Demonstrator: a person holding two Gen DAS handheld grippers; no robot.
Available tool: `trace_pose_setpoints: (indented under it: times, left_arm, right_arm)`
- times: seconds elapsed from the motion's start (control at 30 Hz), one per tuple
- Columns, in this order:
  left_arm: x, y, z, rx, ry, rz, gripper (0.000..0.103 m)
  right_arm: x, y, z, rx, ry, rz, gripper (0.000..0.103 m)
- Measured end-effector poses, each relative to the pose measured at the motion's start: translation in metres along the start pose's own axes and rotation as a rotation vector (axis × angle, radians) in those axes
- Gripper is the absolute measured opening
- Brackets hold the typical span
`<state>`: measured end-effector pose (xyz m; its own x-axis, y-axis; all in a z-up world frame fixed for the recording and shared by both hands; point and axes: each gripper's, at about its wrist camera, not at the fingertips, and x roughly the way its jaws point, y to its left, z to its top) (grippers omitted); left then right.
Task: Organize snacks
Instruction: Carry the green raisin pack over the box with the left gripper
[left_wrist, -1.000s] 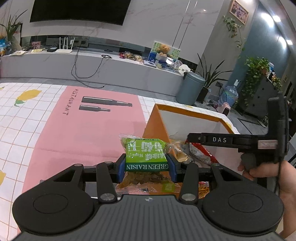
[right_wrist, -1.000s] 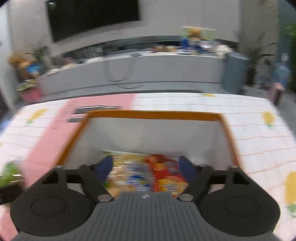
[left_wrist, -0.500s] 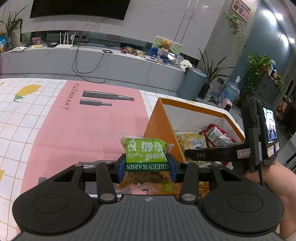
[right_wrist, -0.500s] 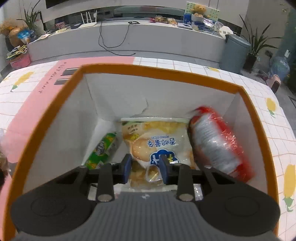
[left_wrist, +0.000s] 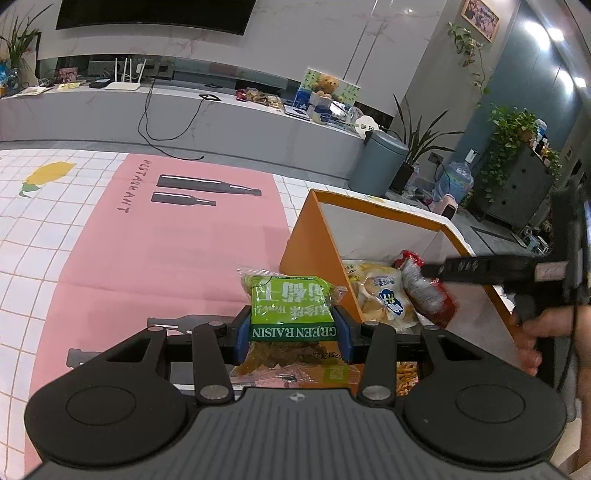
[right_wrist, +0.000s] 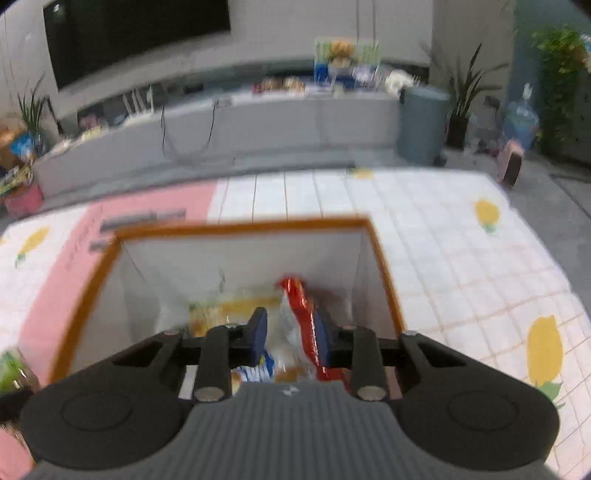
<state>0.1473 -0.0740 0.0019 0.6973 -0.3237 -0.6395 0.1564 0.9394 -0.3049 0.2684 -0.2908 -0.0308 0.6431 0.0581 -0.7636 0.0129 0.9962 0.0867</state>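
Observation:
My left gripper is shut on a green raisin packet, held just left of the orange box. The same packet shows blurred at the lower left of the right wrist view. Inside the box a red-and-clear snack packet stands between the blue pads of my right gripper, whose jaws are closing onto it. In the left wrist view that gripper meets the top of the red packet. A yellow bun packet lies beside it in the box.
The table wears a pink and white checked cloth with yellow fruit prints. A person's hand grips the right tool. Orange stick snacks show under my left gripper. Beyond the table stand a grey bin, plants and a low counter.
My right gripper moved from above the yellow bun packet to the red packet and narrowed its jaws around it; the red packet now stands more upright. The left gripper kept still with the raisins.

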Motion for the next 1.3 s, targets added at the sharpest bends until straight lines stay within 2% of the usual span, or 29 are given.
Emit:
trace_pose_setpoints:
  times: [0.13, 0.23, 0.3, 0.43, 0.53, 0.77, 0.9, 1.03, 1.17, 1.23, 1.3]
  left_arm:
    - [0.002, -0.001, -0.001, 0.003, 0.006, 0.003, 0.051]
    - [0.001, -0.001, -0.001, 0.009, 0.006, 0.000, 0.051]
    - [-0.001, -0.001, -0.001, 0.014, 0.004, -0.003, 0.051]
    - [-0.012, -0.002, 0.003, 0.014, -0.012, -0.024, 0.051]
    - [-0.022, -0.005, 0.008, 0.017, -0.027, -0.055, 0.051]
    - [-0.047, -0.027, 0.015, 0.005, -0.050, -0.179, 0.051]
    - [-0.034, -0.050, 0.016, -0.007, -0.003, -0.219, 0.050]
    - [-0.013, -0.082, 0.019, 0.052, 0.053, -0.233, 0.051]
    - [0.022, -0.112, 0.024, 0.116, 0.111, -0.182, 0.050]
    - [0.040, -0.126, 0.025, 0.169, 0.134, -0.119, 0.050]
    - [0.061, -0.141, 0.021, 0.249, 0.158, -0.040, 0.051]
  right_arm:
    - [0.015, -0.002, -0.008, 0.069, 0.075, 0.147, 0.018]
    - [0.012, 0.001, -0.009, 0.068, 0.072, 0.133, 0.015]
    - [0.003, -0.002, -0.010, 0.082, 0.039, 0.114, 0.017]
    - [-0.024, -0.015, -0.012, 0.163, -0.049, 0.168, 0.017]
    - [-0.052, -0.020, -0.021, 0.205, -0.124, 0.168, 0.017]
    - [-0.120, -0.037, -0.051, 0.252, -0.307, 0.218, 0.019]
    - [-0.138, -0.046, -0.067, 0.302, -0.355, 0.231, 0.019]
    - [-0.139, -0.054, -0.070, 0.319, -0.355, 0.239, 0.019]
    - [-0.141, -0.064, -0.072, 0.358, -0.372, 0.253, 0.018]
    - [-0.144, -0.068, -0.072, 0.368, -0.381, 0.272, 0.018]
    - [-0.147, -0.072, -0.073, 0.365, -0.386, 0.255, 0.018]
